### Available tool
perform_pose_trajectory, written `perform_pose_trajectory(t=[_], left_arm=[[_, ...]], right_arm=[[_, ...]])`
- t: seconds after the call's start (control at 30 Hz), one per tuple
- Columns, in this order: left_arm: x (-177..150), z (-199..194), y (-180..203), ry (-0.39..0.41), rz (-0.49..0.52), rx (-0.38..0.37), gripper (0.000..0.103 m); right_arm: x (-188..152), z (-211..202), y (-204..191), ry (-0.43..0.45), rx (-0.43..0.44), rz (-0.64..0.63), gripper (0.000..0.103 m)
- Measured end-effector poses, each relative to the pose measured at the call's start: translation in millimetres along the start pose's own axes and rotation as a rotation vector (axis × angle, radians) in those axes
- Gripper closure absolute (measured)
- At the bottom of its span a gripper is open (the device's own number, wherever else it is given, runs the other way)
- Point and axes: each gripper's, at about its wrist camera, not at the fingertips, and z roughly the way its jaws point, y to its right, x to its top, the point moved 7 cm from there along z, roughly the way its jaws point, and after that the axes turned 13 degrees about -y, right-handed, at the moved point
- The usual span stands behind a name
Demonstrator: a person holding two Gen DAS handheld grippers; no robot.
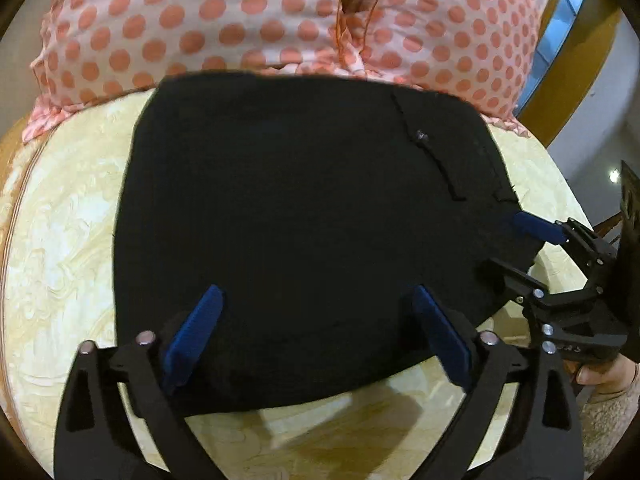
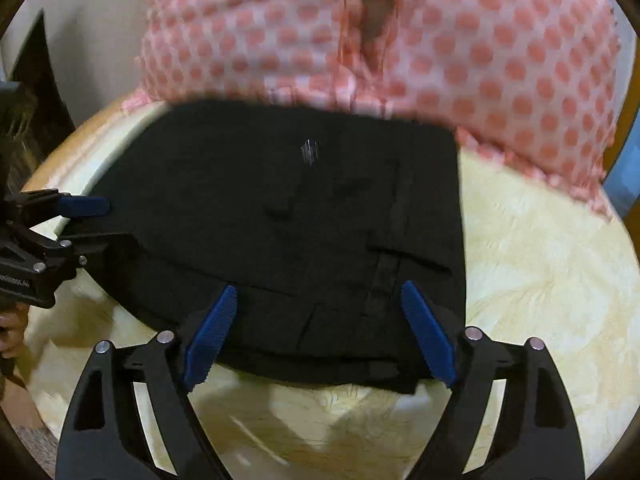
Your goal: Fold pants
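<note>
Pants [image 1: 296, 216], black, lie folded into a compact stack on the cream marble-pattern tabletop [image 1: 60, 240], far edge touching a pink polka-dot cloth [image 1: 200, 20]. Pocket slit and small button visible near the right side. Left gripper [image 1: 316, 332]: blue pads spread wide, over the near edge of the stack, gripping nothing. Right gripper [image 2: 316, 332]: fingers also wide apart above the layered near edge, nothing held. Right wrist view is motion-blurred. Wooden chair frame [image 1: 576, 72] behind table.
</note>
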Motion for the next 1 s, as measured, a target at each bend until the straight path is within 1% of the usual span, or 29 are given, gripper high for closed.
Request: perform_pose_trajectory(t=[0.07, 0.13, 0.2, 0.23, 0.27, 0.37, 0.4, 0.47, 0.57, 0.67, 0.9, 1.0], left_arm=[[-0.6, -0.6, 2.1, -0.012, -0.004, 0.023, 0.003], [-4.9, -8.1, 1.5, 0.0, -0.031, 0.027, 0.003], [-15.8, -22.0, -2.5, 0.034, -0.047, 0.036, 0.002], [-22.9, -27.9, -6.5, 0.058, -0.053, 0.061, 0.002], [-32.2, -36.7, -9.6, 0.085, -0.063, 0.098, 0.002], [-58.6, -48.7, -19.4, 0.121, -0.099, 0.176, 0.002], [-55.7, -43.5, -24.3, 0.121, -0.107, 0.185, 0.002], [-72.8, -43.5, -29.8, 0.119, -0.136, 0.206, 0.002], [-93.1, -41.0, -34.4, 0.103, -0.172, 0.214, 0.002], [-107.1, -37.9, -36.5, 0.099, -0.204, 0.238, 0.002], [-124.2, -44.1, -35.1, 0.124, -0.202, 0.307, 0.002], [-129.7, -42.6, -35.0, 0.116, -0.2, 0.321, 0.002]], right_arm=[[1.7, -0.4, -1.8, 0.003, -0.014, 0.011, 0.012], [0.0, -10.6, -1.1, 0.031, -0.018, 0.057, 0.012], [-6.3, -29.3, -0.7, 0.08, 0.012, 0.115, 0.005], [-11.7, -36.7, 1.8, 0.096, 0.016, 0.141, 0.004], [-17.1, -41.7, 2.5, 0.103, 0.01, 0.167, 0.001], [-40.4, -47.1, -1.4, 0.091, 0.005, 0.218, 0.001], [-47.2, -45.7, -3.3, 0.081, 0.008, 0.222, 0.001], [-60.4, -41.2, -9.0, 0.057, 0.003, 0.234, 0.001], [-75.3, -35.4, -16.0, 0.032, 0.003, 0.257, 0.001], [-85.1, -32.2, -22.9, 0.021, 0.007, 0.271, 0.001], [-92.8, -34.8, -40.3, 0.036, -0.008, 0.229, 0.001], [-94.6, -35.6, -46.4, 0.042, -0.019, 0.21, 0.001]])
